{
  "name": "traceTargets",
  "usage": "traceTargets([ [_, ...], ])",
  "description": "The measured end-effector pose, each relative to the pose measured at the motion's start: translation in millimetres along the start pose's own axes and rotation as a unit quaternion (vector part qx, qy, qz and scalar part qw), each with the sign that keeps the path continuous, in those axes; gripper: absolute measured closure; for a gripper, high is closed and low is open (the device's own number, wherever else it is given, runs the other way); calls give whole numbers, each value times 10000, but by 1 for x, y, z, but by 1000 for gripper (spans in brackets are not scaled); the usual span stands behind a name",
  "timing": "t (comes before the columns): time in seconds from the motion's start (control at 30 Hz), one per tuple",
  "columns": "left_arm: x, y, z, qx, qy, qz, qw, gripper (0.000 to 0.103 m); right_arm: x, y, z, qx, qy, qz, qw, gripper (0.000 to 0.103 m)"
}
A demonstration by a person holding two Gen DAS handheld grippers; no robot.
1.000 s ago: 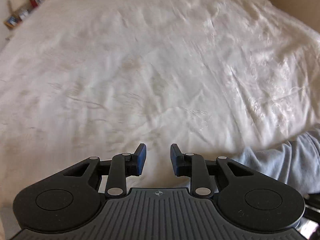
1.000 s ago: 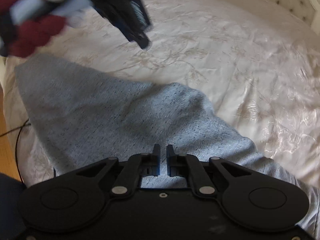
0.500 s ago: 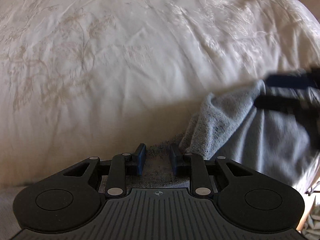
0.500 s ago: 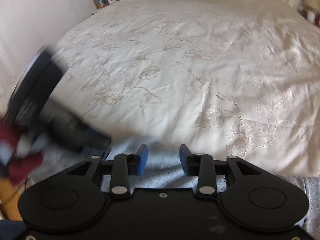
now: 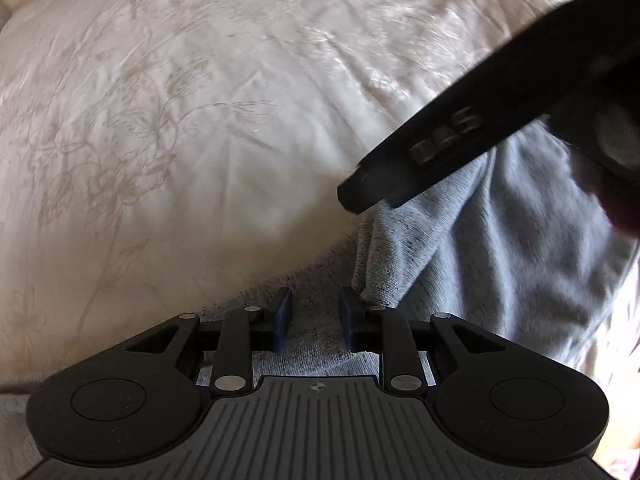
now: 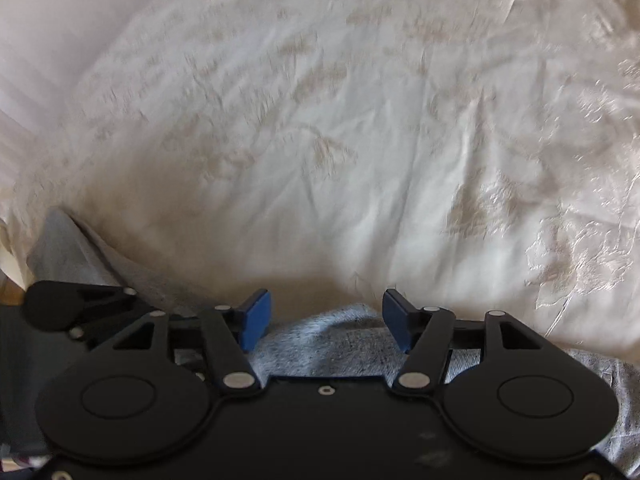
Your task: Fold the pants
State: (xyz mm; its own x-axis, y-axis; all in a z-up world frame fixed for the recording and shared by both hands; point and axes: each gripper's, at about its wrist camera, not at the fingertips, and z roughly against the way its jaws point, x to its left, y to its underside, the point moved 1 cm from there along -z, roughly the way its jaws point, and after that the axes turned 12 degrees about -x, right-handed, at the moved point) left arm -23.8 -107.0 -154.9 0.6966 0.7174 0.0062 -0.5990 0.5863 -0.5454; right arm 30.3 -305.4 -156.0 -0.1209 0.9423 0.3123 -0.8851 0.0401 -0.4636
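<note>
Grey heathered pants (image 5: 500,248) lie rumpled on a white embroidered bedspread (image 5: 200,120), with a folded edge standing up just right of my left gripper (image 5: 314,312). That gripper hovers over the pants' edge, its jaws a little apart with fabric under the gap and nothing pinched. One blurred black finger (image 5: 384,184) of the right gripper crosses the upper right. In the right wrist view my right gripper (image 6: 324,316) has its jaws opening wide over a hump of the pants (image 6: 340,340), and its pads do not press the cloth.
The bedspread (image 6: 360,140) stretches far ahead of both grippers. A pale wall (image 6: 40,20) borders the bed at the upper left. A black linkage part (image 6: 60,308), seemingly of the other gripper, sits close on the left beside a raised grey fold (image 6: 68,248).
The right gripper went from shut to wide open and let the grey cloth go. Both grippers swept across the bed; the left now sits over the pants' edge, with the right one close beside it.
</note>
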Motion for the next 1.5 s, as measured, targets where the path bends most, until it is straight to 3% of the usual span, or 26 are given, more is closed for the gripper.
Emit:
traceTargets([
  [0.13, -6, 3, 0, -33, 44, -210, 9998, 79, 1, 10, -13, 606, 125, 112, 9980, 44],
  [0.2, -7, 5, 1, -52, 93, -290, 9995, 79, 1, 17, -11, 636, 134, 97, 9978, 58],
  [0.27, -9, 7, 2, -74, 117, -377, 9992, 79, 1, 24, -4, 518, 32, 90, 9986, 85],
  [0.4, -5, 4, 5, -116, 134, -337, 9993, 79, 6, 31, 23, -88, 46, 64, 9999, 93],
  [0.57, 14, -18, 24, -607, -189, 0, 9980, 77, 15, 23, 72, -1387, 300, 233, 9896, 101],
  [0.63, 27, -28, 31, -815, -429, 317, 9952, 77, 11, 19, 80, -1688, 442, 238, 9844, 100],
  [0.73, 42, -37, 34, -835, -425, 647, 9935, 77, -1, 15, 70, -1598, 456, 26, 9861, 100],
  [0.83, 40, -34, 35, -761, -423, 449, 9952, 77, -11, 8, 64, -1542, 281, -204, 9874, 100],
  [0.97, 37, -23, 39, -574, -245, 396, 9973, 77, 3, 26, 63, -1071, 129, 128, 9941, 100],
  [1.07, 36, -28, 36, -491, -5, 474, 9977, 77, 11, 51, 57, -875, 138, 258, 9957, 100],
  [1.17, 30, -39, 28, -411, 361, 423, 9976, 77, 12, 66, 54, -894, 234, -33, 9957, 100],
  [1.33, 13, -53, 16, -255, 1218, 21, 9922, 77, 9, 74, 57, -1106, 369, -445, 9922, 100],
  [1.5, -6, -51, 1, 56, 1453, -709, 9868, 76, 2, 76, 66, -1307, 530, -684, 9876, 100],
])
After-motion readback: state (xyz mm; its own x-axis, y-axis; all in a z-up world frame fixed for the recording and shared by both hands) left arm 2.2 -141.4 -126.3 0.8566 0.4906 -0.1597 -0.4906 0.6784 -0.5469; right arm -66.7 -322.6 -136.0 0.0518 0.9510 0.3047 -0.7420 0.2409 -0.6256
